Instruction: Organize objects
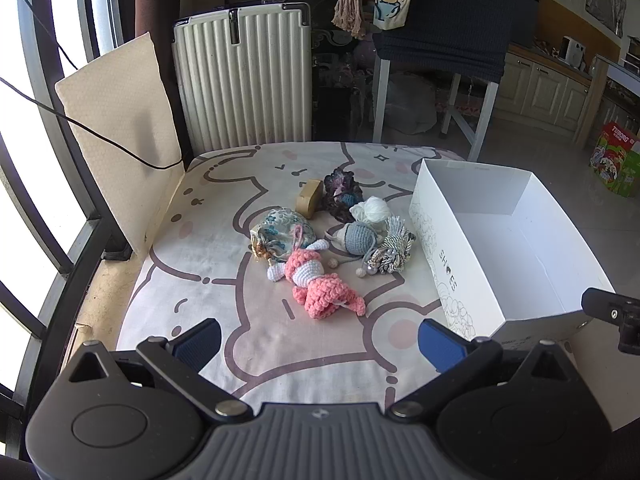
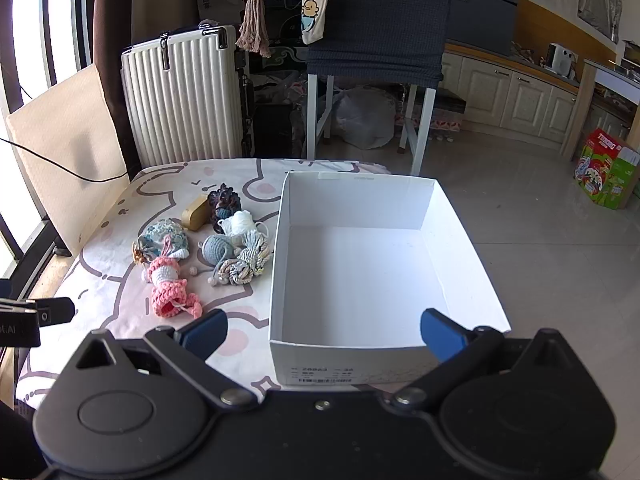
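A cluster of small items lies on a cartoon-print cloth [image 1: 208,292]: a pink crochet doll [image 1: 316,280] [image 2: 170,286], a floral pouch [image 1: 278,234] [image 2: 164,236], a tan case [image 1: 309,198] [image 2: 196,208], a dark crochet piece [image 1: 340,192] [image 2: 224,200], a white yarn ball [image 1: 374,210] [image 2: 240,222], a blue-grey crochet piece [image 1: 356,238] [image 2: 218,250] and a silver tassel [image 1: 394,250] [image 2: 250,262]. To their right stands an empty white shoe box [image 1: 436,248] [image 2: 360,280]. My left gripper [image 1: 320,340] hangs open in front of the doll. My right gripper [image 2: 324,334] is open over the box's near wall.
A white ribbed suitcase [image 1: 244,76] [image 2: 180,96] stands behind the cloth, a cream pillow [image 1: 120,136] [image 2: 64,148] leans at the left by the window bars. A chair [image 2: 376,40] and a bag [image 2: 364,118] stand behind on the tiled floor. A colourful carton [image 2: 604,170] sits far right.
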Demonstrator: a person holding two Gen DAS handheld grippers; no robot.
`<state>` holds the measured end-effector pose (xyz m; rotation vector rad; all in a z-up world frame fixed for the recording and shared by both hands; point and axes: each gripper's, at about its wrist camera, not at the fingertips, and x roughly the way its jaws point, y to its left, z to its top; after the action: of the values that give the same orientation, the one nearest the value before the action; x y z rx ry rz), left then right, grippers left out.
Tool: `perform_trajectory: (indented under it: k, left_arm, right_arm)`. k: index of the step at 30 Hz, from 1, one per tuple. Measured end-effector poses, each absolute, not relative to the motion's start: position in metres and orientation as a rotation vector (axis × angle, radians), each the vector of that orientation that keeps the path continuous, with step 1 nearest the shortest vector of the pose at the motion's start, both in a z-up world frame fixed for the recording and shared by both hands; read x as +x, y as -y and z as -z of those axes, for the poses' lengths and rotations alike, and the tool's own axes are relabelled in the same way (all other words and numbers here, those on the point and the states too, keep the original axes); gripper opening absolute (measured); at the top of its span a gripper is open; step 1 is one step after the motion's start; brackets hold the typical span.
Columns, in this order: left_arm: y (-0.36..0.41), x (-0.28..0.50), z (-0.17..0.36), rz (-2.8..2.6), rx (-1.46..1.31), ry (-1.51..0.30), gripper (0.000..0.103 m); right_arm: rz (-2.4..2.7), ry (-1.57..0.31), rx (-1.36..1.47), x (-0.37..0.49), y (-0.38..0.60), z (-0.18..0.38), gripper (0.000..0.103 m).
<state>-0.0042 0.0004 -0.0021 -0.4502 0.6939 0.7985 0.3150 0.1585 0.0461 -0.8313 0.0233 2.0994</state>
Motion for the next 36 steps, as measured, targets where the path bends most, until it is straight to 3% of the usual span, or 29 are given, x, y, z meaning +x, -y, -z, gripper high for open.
perform_trajectory:
  k: [36]
  left_arm:
    - [-0.0003, -0.0036, 0.0017, -0.993, -0.525, -0.654, 0.103]
  right_arm:
    - [-2.099, -0.025, -0.822, 0.3149, -0.1573, -0.0467, 0.103]
